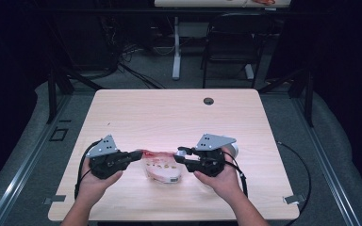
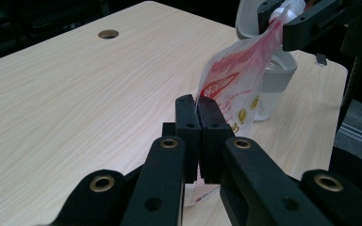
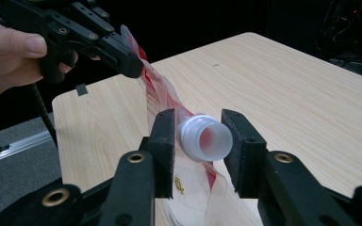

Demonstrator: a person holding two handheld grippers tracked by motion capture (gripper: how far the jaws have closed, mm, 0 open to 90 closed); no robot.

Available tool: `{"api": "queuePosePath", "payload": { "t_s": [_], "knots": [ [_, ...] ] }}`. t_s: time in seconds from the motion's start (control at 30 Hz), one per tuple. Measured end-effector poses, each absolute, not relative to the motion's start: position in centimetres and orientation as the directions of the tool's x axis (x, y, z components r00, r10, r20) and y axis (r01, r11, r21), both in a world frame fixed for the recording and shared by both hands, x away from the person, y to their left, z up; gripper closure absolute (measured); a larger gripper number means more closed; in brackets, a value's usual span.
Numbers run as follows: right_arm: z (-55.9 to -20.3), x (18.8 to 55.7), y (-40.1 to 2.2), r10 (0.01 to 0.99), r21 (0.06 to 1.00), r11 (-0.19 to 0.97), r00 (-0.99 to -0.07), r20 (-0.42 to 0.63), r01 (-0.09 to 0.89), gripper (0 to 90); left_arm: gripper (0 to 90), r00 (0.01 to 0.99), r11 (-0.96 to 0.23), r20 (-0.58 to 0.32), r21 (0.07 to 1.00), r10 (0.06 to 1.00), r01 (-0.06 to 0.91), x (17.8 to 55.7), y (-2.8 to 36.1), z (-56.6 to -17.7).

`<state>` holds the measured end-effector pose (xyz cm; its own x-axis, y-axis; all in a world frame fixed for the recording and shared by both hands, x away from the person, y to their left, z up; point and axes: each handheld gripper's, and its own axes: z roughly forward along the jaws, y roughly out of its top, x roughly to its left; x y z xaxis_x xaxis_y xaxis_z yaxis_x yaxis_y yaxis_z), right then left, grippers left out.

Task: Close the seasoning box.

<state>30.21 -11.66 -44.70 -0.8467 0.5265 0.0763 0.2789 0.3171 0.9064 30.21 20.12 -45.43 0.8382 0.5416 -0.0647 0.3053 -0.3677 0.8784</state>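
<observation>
Nearest you, your left gripper has its jaws clamped tight on one corner of the red-printed spouted pouch, pinching only a thin fold of film. In the left gripper view the pouch stretches away from those jaws up toward your other hand. Your right gripper sits around the white screw spout with its jaws part open: the left pad touches or almost touches the spout, while a clear gap shows on the other side, so it has no real hold yet. The pouch sits in the near-middle of the wooden table, held up at both ends and sagging between the two grippers. Behind the right gripper a round white container stands close by, and the left gripper view shows that white container right behind the pouch. From here the main risk, as I judge it, is the spout: it is round and smooth, so if you close off-centre it could squirt sideways out of the jaws. Pull the hands apart too hard and the film could slip from the left jaws or tear at the pinch. Swing the right hand back and you could knock the container over. Farther off, the cable hole lies well away from the work.
</observation>
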Motion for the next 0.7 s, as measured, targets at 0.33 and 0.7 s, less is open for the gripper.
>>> {"api": "queuePosePath", "payload": {
  "t_s": [0.33,0.7],
  "knots": [
    [-43.7,30.6,-11.3,0.503,0.893,0.354,-0.862,0.068,0.277,62.2,84.4,0.836,-0.353,-0.078,0.882,0.544,0.312,30.3,20.3,-45.5],
    [-41.6,30.7,-10.2,0.484,0.878,0.42,-0.875,-0.003,0.229,62.4,71.6,0.837,-0.353,-0.093,0.878,0.54,0.325,30.1,20.6,-45.6]
  ]
}}
